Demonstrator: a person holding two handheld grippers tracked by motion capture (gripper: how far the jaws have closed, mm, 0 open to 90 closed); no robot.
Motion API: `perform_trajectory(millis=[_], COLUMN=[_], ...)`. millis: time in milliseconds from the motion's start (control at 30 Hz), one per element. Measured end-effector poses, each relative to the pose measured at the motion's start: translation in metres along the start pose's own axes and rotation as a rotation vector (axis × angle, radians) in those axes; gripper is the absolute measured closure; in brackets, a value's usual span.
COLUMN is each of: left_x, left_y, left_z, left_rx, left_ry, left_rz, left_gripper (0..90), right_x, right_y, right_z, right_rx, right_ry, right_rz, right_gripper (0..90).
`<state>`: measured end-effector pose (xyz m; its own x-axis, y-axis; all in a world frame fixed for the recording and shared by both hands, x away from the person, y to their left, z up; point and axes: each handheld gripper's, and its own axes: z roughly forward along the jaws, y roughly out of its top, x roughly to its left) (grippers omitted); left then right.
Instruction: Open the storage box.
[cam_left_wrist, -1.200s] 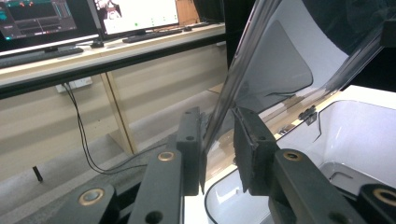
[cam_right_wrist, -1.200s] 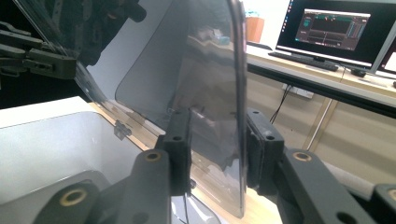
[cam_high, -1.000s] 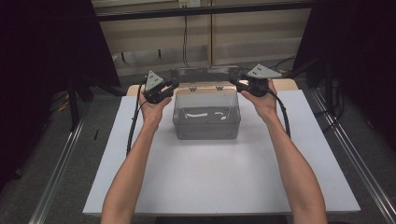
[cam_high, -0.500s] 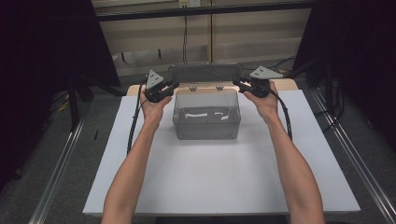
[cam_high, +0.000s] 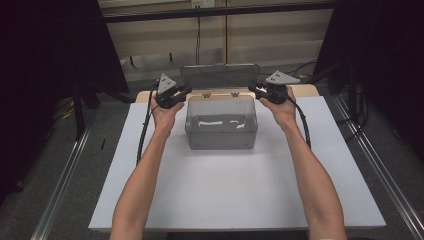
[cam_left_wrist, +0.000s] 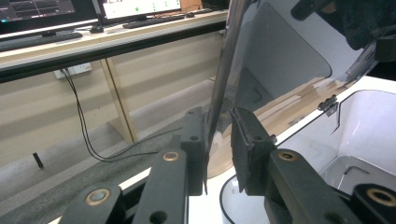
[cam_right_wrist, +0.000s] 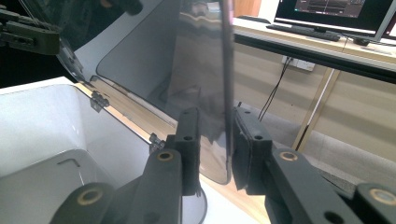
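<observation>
A clear plastic box (cam_high: 221, 132) stands on the white board (cam_high: 225, 195), with white pieces (cam_high: 210, 122) lying inside. Its hinged lid (cam_high: 220, 76) stands nearly upright behind it. My left gripper (cam_high: 186, 91) is shut on the lid's left edge. In the left gripper view the edge (cam_left_wrist: 219, 88) runs between the jaws of the left gripper (cam_left_wrist: 217, 140). My right gripper (cam_high: 252, 90) grips the right edge, its jaws having just closed. In the right gripper view the lid (cam_right_wrist: 154, 51) lies against the right pad (cam_right_wrist: 243, 140) of that gripper (cam_right_wrist: 215, 140).
The board rests on a wooden table (cam_high: 305, 90) with metal rails (cam_high: 65, 185) along both sides. A bench with monitors (cam_left_wrist: 135, 7) and hanging cables (cam_high: 198, 35) stands beyond the far edge. Dark curtains flank the table.
The lid has swung up from low over the box to nearly upright behind it. Both hands stayed at the box's rear corners, turning slightly with the lid.
</observation>
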<state>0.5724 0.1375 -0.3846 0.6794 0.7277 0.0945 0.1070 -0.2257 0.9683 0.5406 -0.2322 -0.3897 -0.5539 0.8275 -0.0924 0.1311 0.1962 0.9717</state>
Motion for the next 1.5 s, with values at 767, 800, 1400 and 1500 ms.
perform_trajectory(millis=[767, 800, 1400, 1500], left_x=[0.006, 0.006, 0.007, 0.007], left_y=[-0.005, -0.005, -0.010, -0.010], left_z=[0.011, 0.011, 0.021, 0.021], left_rx=[0.030, 0.034, 0.052, 0.053], left_ry=[-0.018, -0.021, 0.003, 0.001], left_rz=[-0.019, -0.016, -0.038, -0.046], left_gripper=[73.2, 72.8, 72.4, 72.9], right_x=[-0.005, -0.004, -0.005, -0.005], right_y=[-0.003, -0.002, -0.002, -0.001], right_z=[0.010, 0.010, 0.014, 0.014], right_rx=[0.008, 0.011, -0.007, 0.001], right_ry=[-0.003, -0.004, -0.024, -0.027], right_rz=[0.026, 0.033, 0.058, 0.049], right_gripper=[73.3, 73.3, 73.1, 73.3])
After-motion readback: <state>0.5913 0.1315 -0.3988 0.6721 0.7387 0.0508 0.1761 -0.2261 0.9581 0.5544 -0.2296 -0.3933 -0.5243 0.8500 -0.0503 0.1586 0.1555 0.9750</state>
